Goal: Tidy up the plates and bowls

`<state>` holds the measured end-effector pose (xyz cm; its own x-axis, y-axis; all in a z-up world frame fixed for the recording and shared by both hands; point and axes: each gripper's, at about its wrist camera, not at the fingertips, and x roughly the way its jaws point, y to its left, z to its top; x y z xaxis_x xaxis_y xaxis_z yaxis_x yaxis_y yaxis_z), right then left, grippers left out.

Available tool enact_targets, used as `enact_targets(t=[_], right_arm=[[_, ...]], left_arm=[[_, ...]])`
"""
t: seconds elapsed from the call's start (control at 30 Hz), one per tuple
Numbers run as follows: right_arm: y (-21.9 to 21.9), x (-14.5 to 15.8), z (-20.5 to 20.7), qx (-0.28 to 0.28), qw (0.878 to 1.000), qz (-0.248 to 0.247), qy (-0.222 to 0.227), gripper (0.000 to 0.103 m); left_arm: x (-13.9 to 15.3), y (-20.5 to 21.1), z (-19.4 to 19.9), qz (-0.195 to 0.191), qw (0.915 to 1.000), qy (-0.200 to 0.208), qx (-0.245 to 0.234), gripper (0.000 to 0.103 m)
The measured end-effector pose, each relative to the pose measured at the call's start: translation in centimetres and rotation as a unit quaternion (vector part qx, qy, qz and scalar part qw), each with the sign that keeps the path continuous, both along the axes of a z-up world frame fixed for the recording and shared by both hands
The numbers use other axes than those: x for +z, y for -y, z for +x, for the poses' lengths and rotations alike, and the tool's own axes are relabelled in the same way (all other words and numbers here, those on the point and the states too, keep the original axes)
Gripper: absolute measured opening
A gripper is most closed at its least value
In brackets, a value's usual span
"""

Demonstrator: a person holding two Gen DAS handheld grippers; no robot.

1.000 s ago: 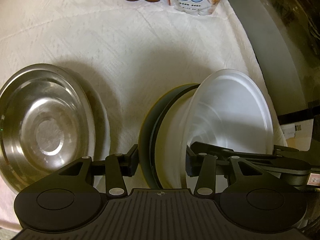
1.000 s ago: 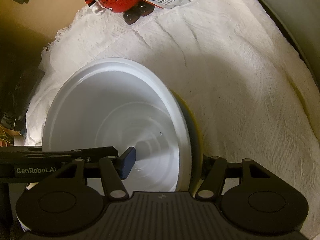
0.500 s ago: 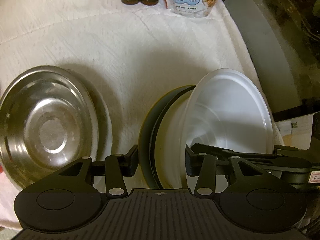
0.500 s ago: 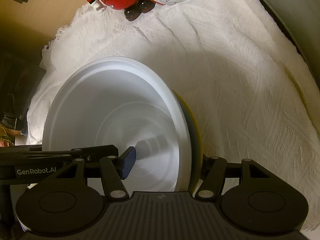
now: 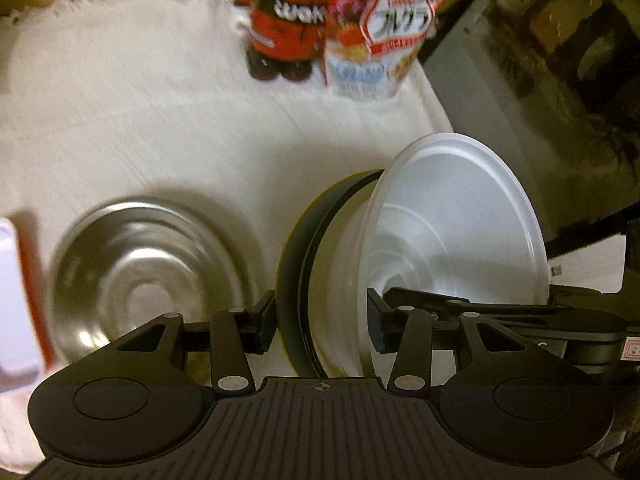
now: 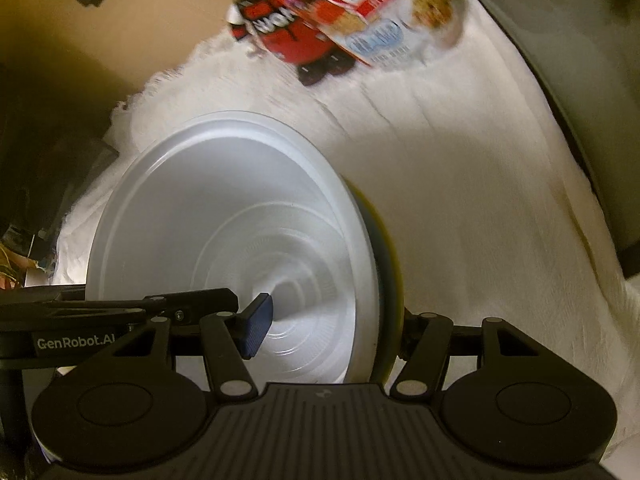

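A white plastic bowl (image 5: 460, 232) sits nested in a dark plate with a yellow rim (image 5: 298, 264). My left gripper (image 5: 320, 326) is shut on this stack, one finger behind the dark plate, the other inside the bowl. My right gripper (image 6: 332, 328) is shut on the same stack from the other side; the white bowl (image 6: 224, 216) and the yellow rim (image 6: 386, 280) show there. The stack is held above the white cloth (image 5: 140, 120). A steel bowl (image 5: 144, 280) lies on the cloth to the left.
A red toy figure (image 5: 286, 28) and a cereal bag (image 5: 384, 36) stand at the cloth's far edge. A grey appliance (image 5: 500, 92) runs along the right. A white and red object (image 5: 20, 292) lies at the left edge.
Both grippers have lifted and pulled back with the stack: the steel bowl, toy and cereal bag now sit lower and nearer the middle of the views. The grip is unchanged.
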<state>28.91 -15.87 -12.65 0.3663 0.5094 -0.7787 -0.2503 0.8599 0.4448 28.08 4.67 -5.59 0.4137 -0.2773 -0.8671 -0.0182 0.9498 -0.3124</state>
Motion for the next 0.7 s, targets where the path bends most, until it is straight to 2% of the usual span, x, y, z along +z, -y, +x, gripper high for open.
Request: enact_targets(t=[0.17,0.33,0.5,0.7], right_arm=[[-3.5,2.4,-0.4,0.019,1.000,-0.004,0.025,0.061],[-8.4,3.2,-0.1,0.050,0.998,-0.007,0.033,0.061],[-13.3,1.9,0.6,0.087,0.996,-0.012,0.018,0.061],[-17.1,-1.2,1.2,0.108,0.994,-0.025,-0.024,0.059]], left_arm=[[1.8,-3.9,-1.2,0.005,0.9996,0.021,0.018,0.048],[1.6,-8.5,-2.1,0.003,0.9985,0.017,0.052,0.048],[-0.3,-12.2,-2.9,0.002,0.9968,-0.008,0.079,0.048],[-3.7,-14.9,-3.0,-0.006,0.9948,-0.053,0.087,0.048]])
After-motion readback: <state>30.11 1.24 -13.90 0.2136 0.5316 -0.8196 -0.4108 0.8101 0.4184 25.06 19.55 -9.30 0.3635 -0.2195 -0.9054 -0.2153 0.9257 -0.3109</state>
